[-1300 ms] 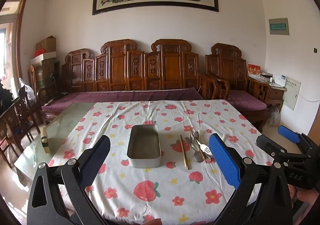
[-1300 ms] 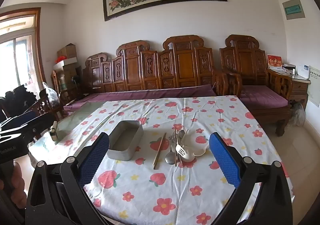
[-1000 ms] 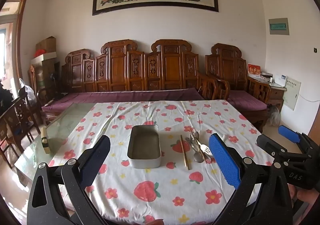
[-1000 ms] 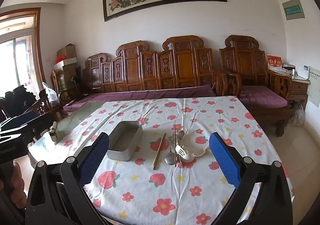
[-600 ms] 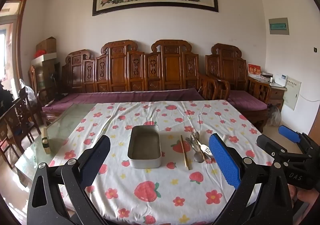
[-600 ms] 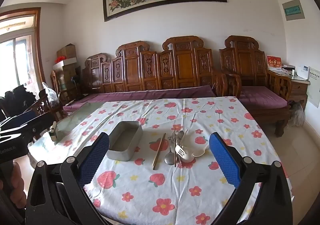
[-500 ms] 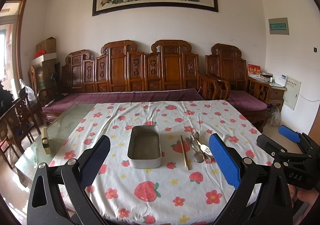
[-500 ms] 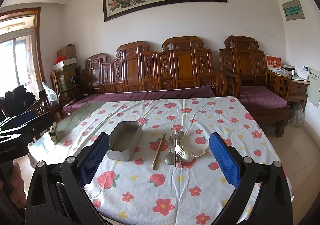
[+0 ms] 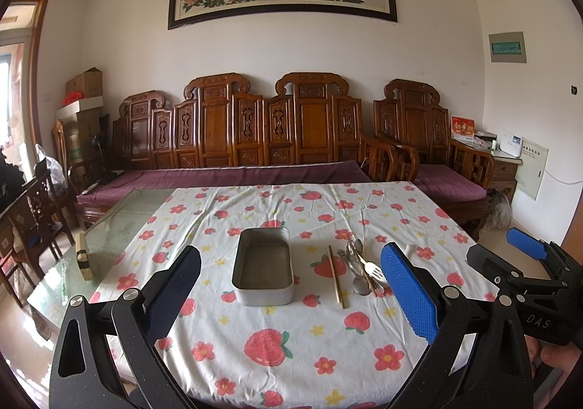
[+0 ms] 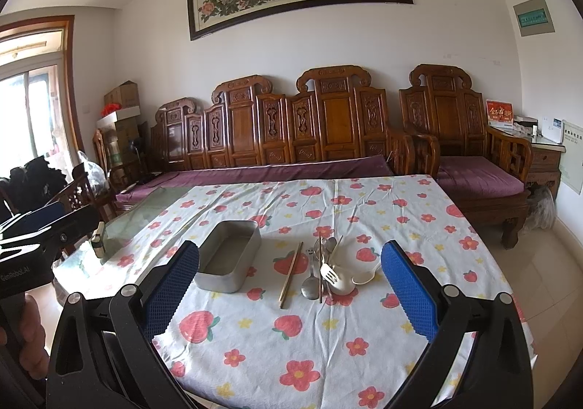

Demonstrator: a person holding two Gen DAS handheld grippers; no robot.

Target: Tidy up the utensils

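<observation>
We face a table under a strawberry-print tablecloth [image 9: 277, 336], with an empty metal tin [image 9: 263, 270] at its middle and, just right of it, a pair of wooden chopsticks [image 10: 290, 275] and a heap of spoons and a fork [image 10: 328, 272]. We judge nothing sorted yet. Our left gripper [image 9: 291, 296] and right gripper [image 10: 289, 294] both gape wide, holding nothing, near the table's near edge; next we reach the right one for the chopsticks.
</observation>
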